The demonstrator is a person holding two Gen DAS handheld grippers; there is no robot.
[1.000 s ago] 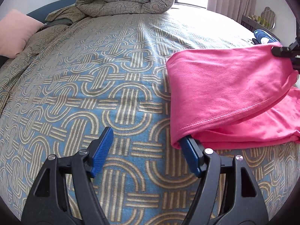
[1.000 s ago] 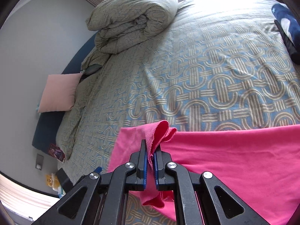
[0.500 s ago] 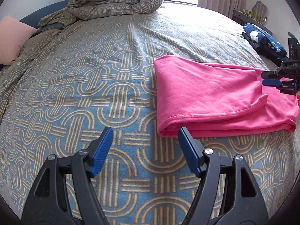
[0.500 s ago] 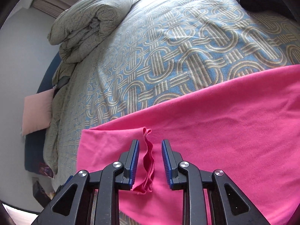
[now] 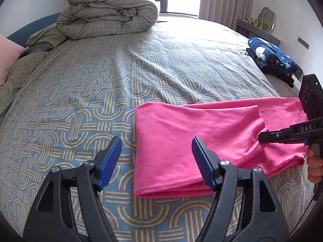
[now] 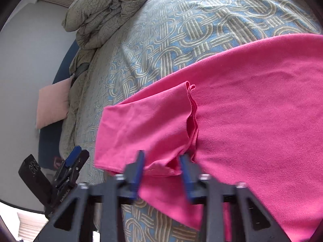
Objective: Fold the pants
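Observation:
The pink pants (image 5: pixel 197 133) lie folded over on the patterned bedspread (image 5: pixel 84 84), leg ends doubled back onto the upper part. My left gripper (image 5: pixel 156 159) is open and empty, just above the near left corner of the pants. My right gripper (image 6: pixel 162 167) is open, its blue pads either side of the loose hem edge (image 6: pixel 191 109), gripping nothing. It also shows at the right edge of the left wrist view (image 5: pixel 262 137), low over the pants. The left gripper shows in the right wrist view (image 6: pixel 68 165).
A rolled duvet (image 5: pixel 109 14) lies at the head of the bed with a pink pillow (image 6: pixel 52 104) beside it. A dark blue starry garment (image 5: pixel 272 58) sits folded at the far right edge of the bed. A dresser (image 5: pixel 256 30) stands by the wall.
My right gripper opened and let the pants' hem fall onto the lower layer. My left gripper let go of the fold corner and drew back. The pants now lie flat.

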